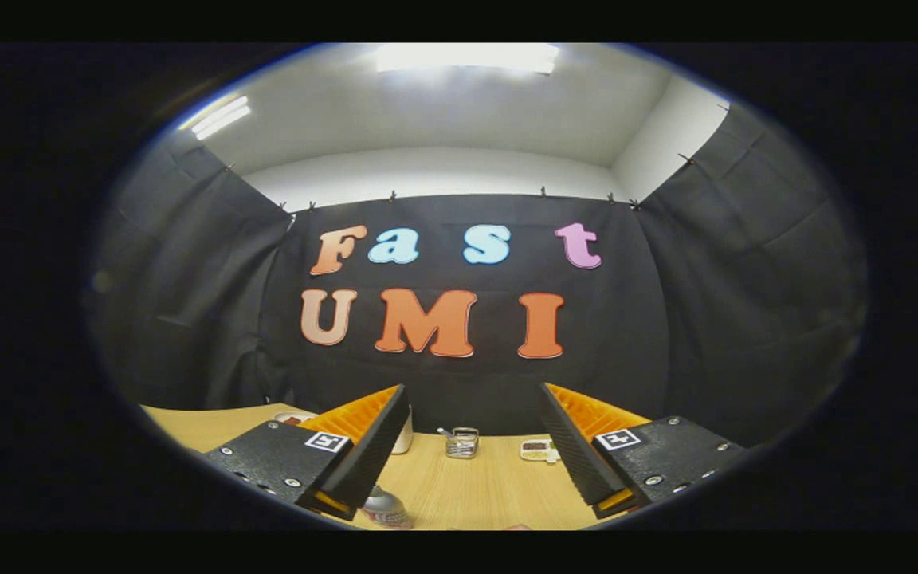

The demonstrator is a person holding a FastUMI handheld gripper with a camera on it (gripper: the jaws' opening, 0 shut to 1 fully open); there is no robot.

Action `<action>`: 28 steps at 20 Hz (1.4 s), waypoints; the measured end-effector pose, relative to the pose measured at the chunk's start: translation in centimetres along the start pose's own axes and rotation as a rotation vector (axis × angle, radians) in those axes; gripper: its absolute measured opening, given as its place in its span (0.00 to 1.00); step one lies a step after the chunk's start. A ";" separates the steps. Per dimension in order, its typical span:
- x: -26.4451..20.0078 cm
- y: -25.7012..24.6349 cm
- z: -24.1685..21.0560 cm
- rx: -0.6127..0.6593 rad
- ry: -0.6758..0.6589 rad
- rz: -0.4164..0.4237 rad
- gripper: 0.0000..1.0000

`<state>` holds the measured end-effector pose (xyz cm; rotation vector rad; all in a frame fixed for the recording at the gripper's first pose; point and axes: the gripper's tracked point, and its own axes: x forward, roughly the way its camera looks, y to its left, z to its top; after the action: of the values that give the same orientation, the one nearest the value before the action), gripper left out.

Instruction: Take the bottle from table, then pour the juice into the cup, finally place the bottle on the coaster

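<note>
Tool (467,454) wide open, empty; bottle (385,507) beside one finger; glass holder (462,442), small tray (539,450) beyond, on table (483,490).

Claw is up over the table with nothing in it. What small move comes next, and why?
Probably tip the claw down and shift it a little left. Its fingers stand wide apart with only bare wooden table between them, aimed mostly at the wall. The bottle, seen by its top, sits low beside the left finger, not yet between the two, so the opening needs centering over it before any closing.
</note>
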<state>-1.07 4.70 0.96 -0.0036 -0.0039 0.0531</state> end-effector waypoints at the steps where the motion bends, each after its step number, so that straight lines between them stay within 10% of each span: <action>1: -0.1 0.2 0.1 -0.002 -0.003 0.006 0.96; 28: -1.9 5.5 -10.9 0.017 0.159 0.138 0.97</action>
<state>-3.17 10.07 -10.01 0.0093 0.1556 0.1912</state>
